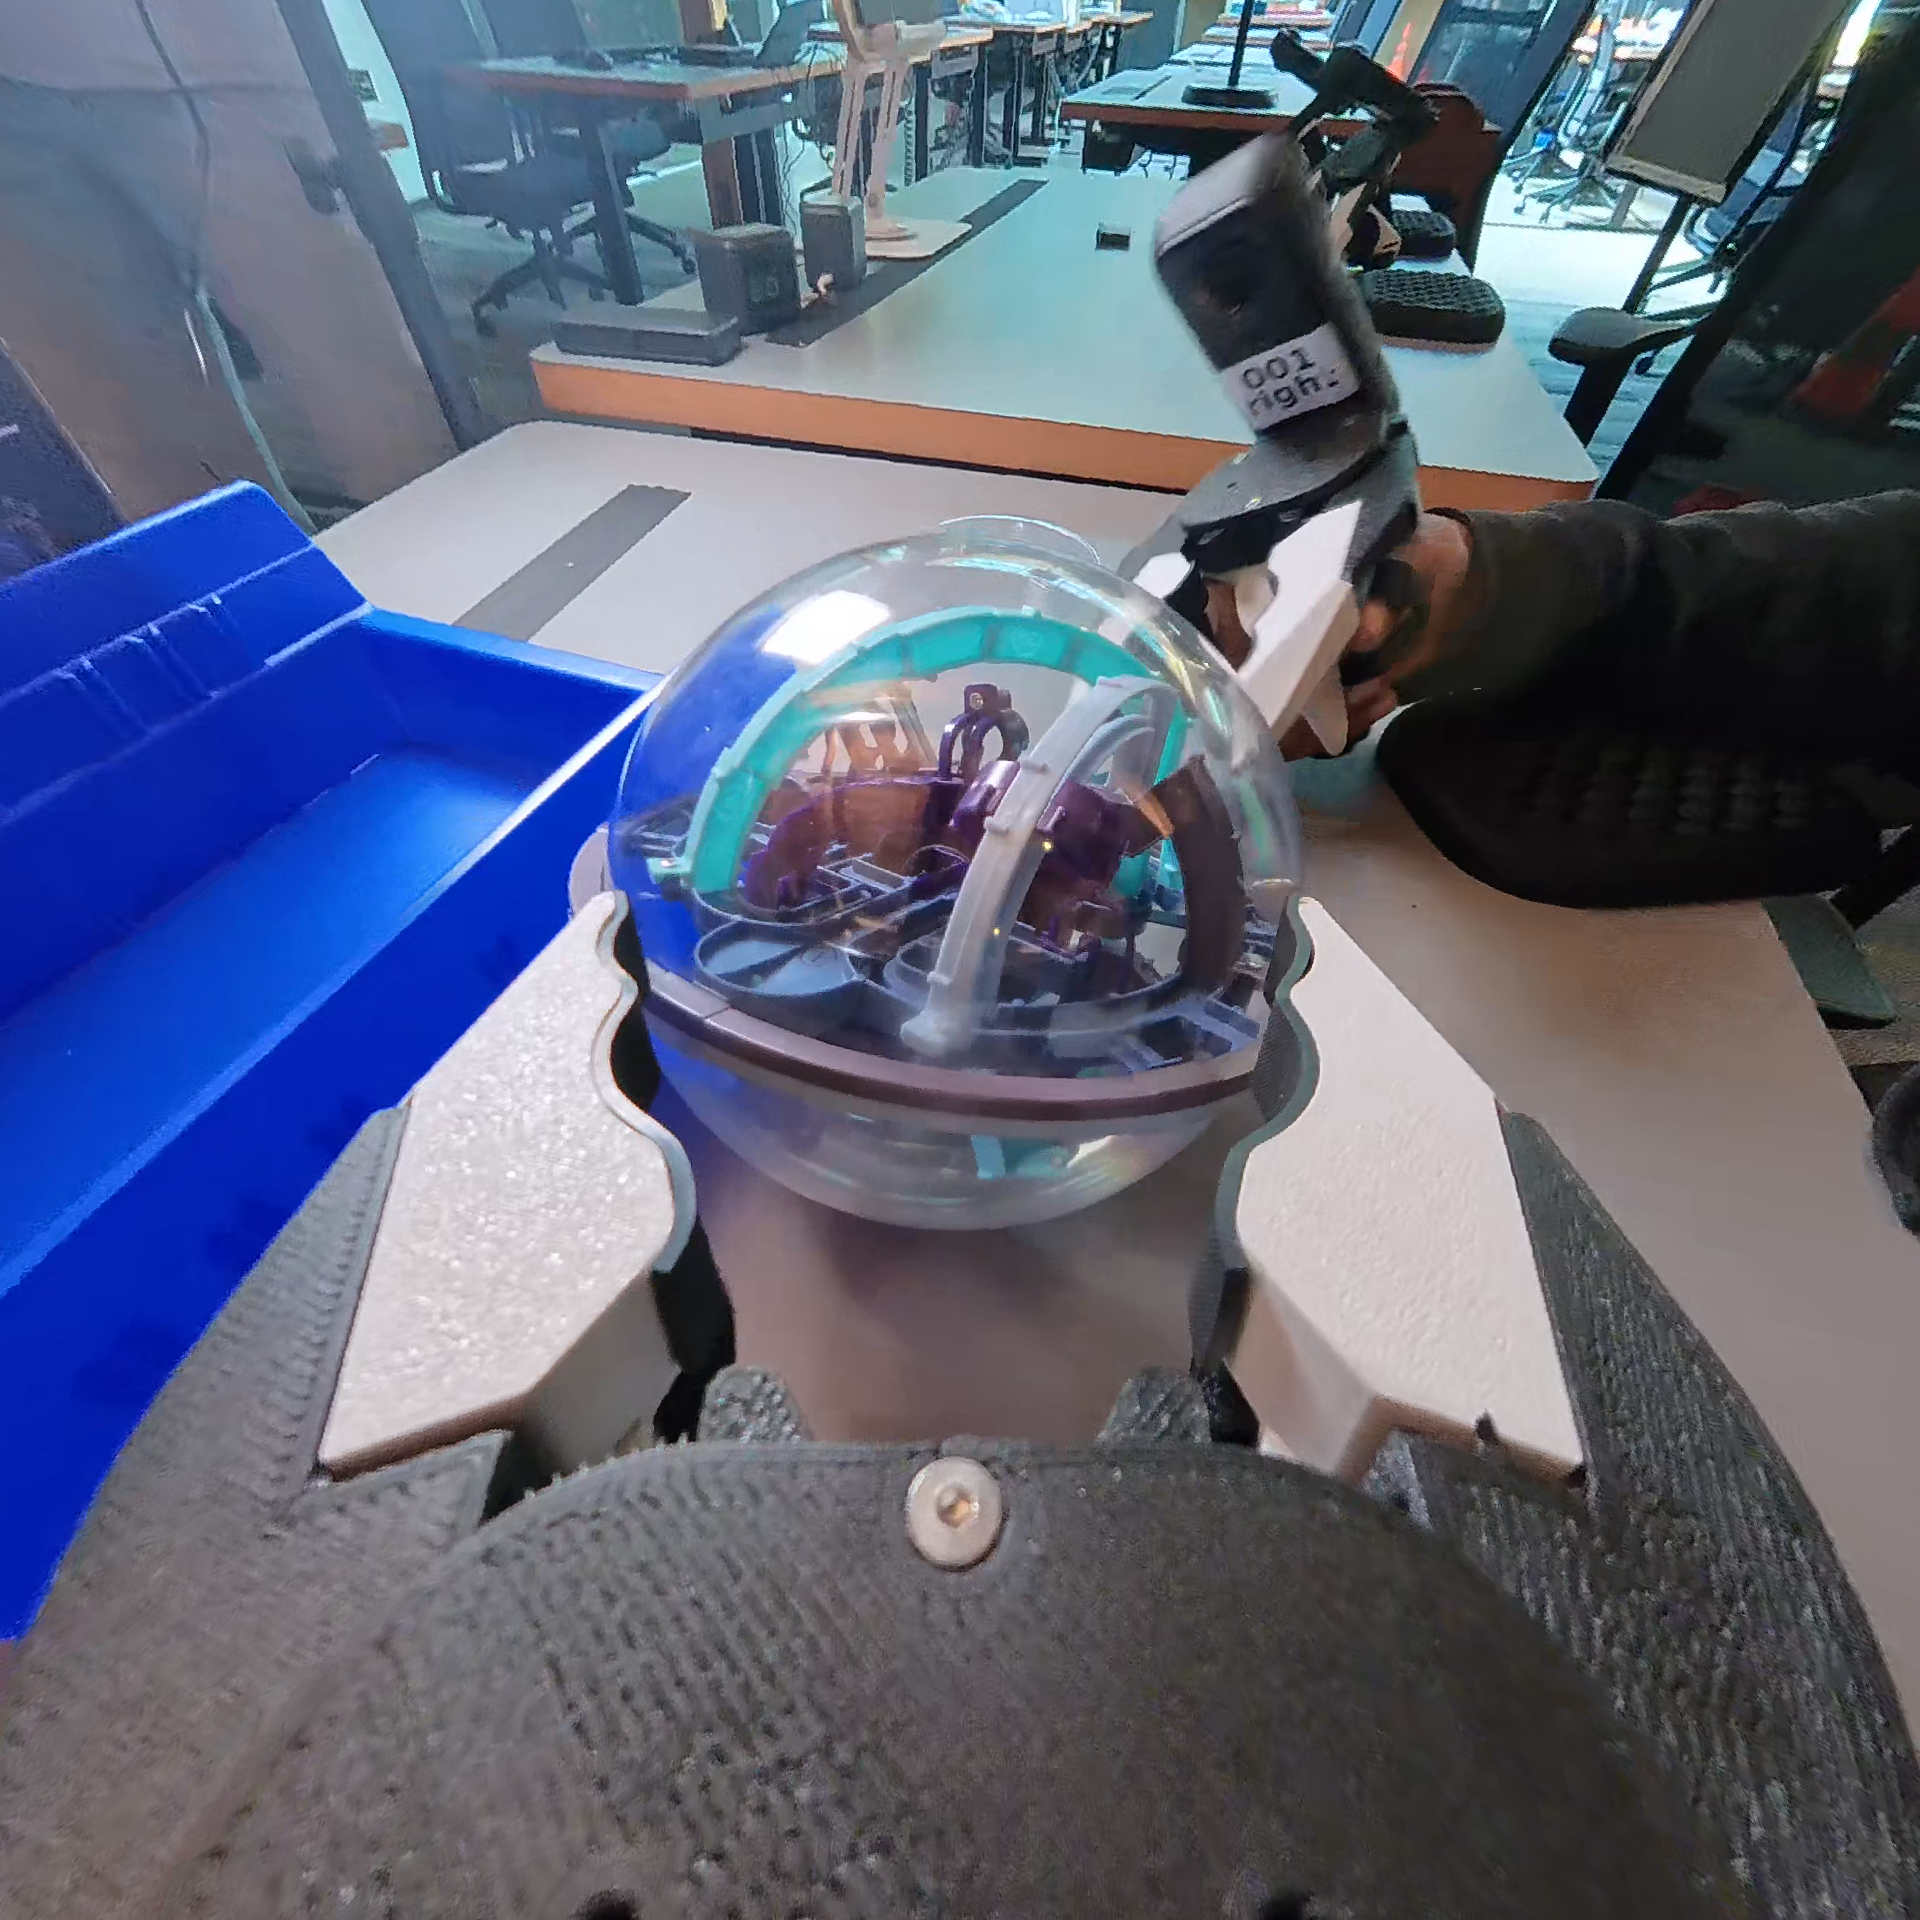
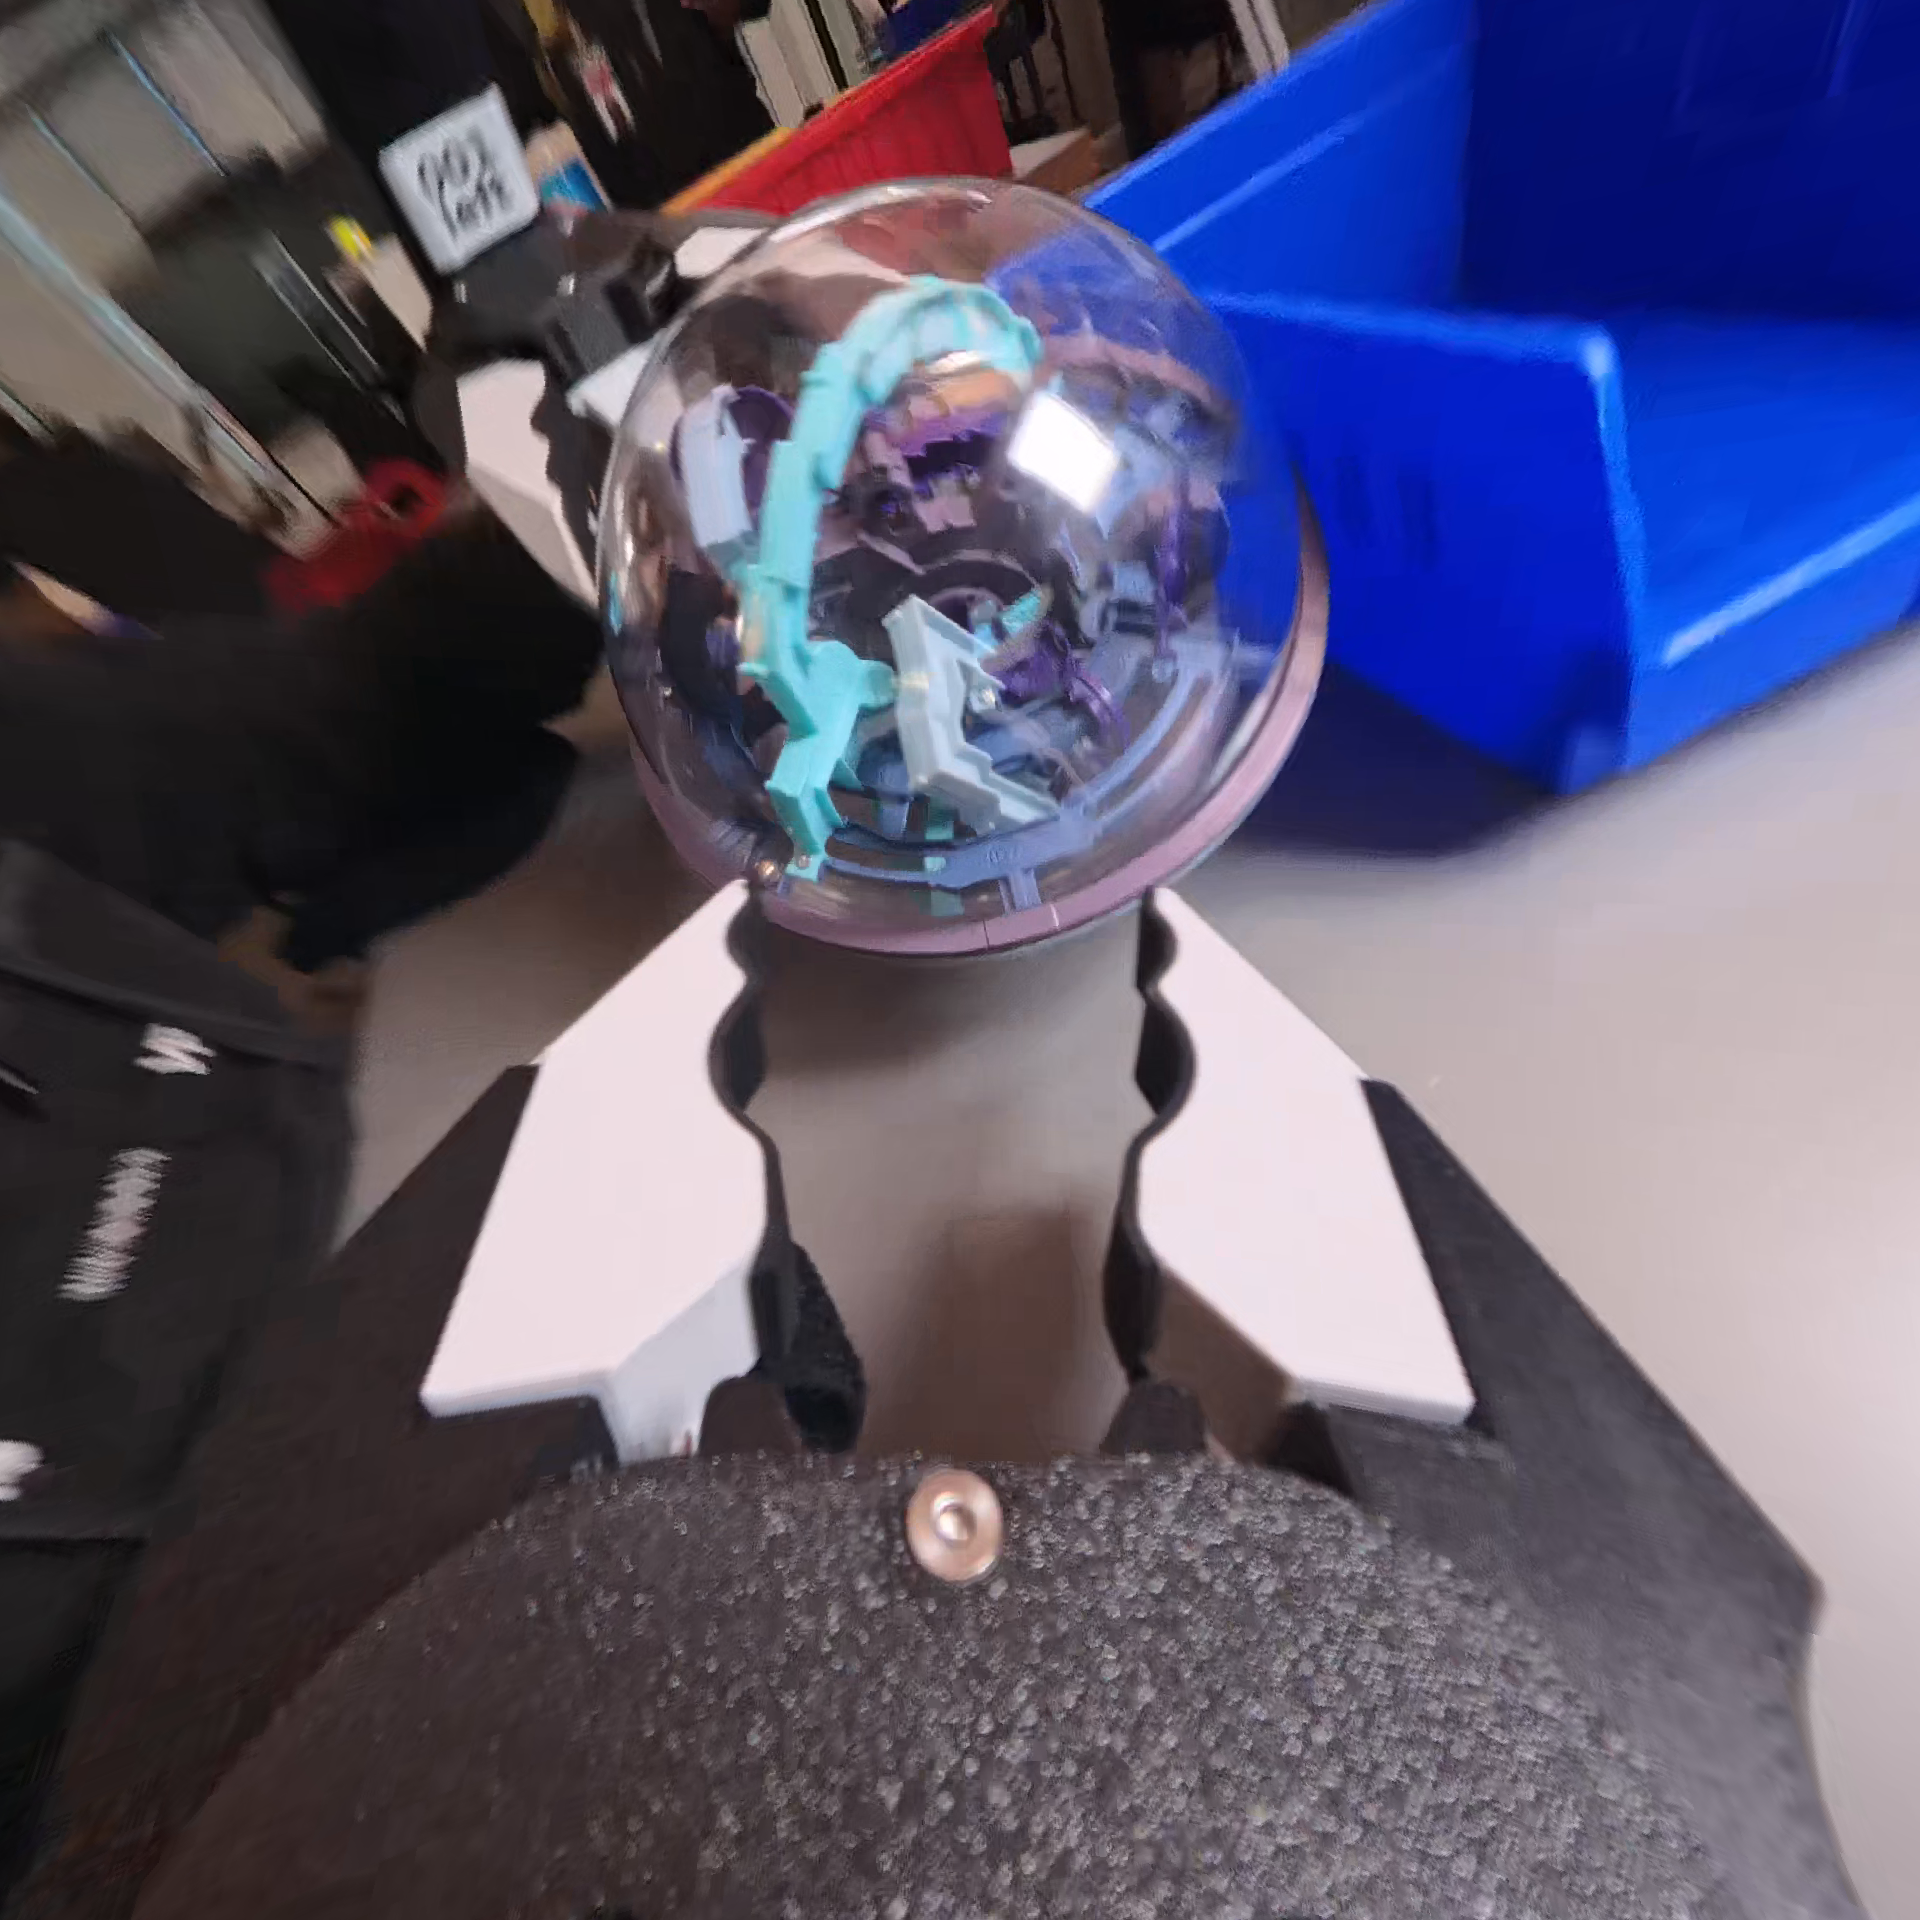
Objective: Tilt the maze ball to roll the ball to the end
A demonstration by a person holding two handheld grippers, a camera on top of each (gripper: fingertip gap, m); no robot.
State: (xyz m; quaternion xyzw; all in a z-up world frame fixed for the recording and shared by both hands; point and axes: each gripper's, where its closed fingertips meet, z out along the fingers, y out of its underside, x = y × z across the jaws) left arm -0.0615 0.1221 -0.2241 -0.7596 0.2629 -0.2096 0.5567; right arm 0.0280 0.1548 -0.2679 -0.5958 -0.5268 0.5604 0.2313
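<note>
The maze ball (image 1: 940, 883) is a clear sphere with teal, purple and grey tracks inside and a dark band round its middle. My left gripper (image 1: 951, 935) is shut on it, a white finger pressed on each side at the band. The ball also shows in the right wrist view (image 2: 956, 561), blurred. My right gripper (image 2: 940, 920) has its fingers apart, their tips at the ball's lower rim, and I cannot tell if they touch. In the left wrist view the right gripper (image 1: 1288, 634) is at the ball's far right side, held by a hand. I cannot make out the small rolling ball.
A big blue bin (image 1: 260, 831) stands close to the ball's left; it also shows in the right wrist view (image 2: 1558, 468). The grey table (image 1: 1507, 1091) lies below. A person's dark sleeve (image 1: 1662, 623) lies across the table at right. A red bin (image 2: 883, 125) is farther back.
</note>
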